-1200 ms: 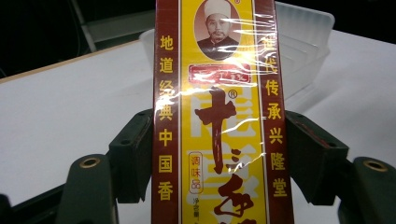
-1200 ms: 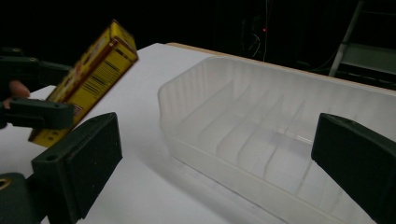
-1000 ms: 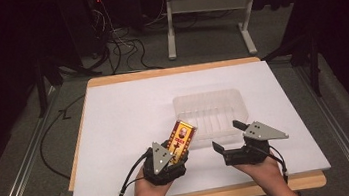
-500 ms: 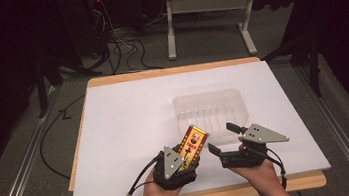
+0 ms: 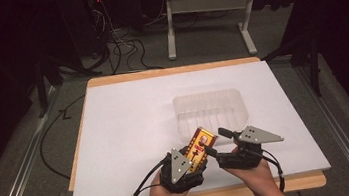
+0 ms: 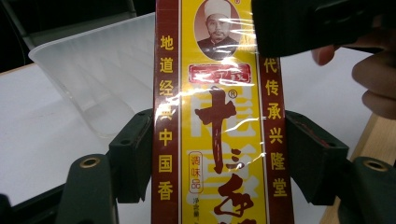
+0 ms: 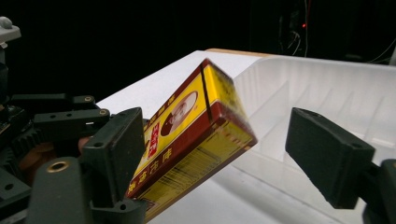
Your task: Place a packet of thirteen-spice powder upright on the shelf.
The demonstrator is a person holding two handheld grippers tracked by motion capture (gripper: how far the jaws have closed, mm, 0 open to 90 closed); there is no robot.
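Handover nears: left gripper, clamping the yellow box, has shifted right while right gripper jaws, unclamped, have just been closing around its far end.

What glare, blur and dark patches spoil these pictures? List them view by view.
High view: the white sheet is brightly lit, the room behind nearly black. Left gripper view: glare streaks cross the wrap of the yellow box; the clear tray is soft. Right gripper view: black background, with the box's near corner blurred.
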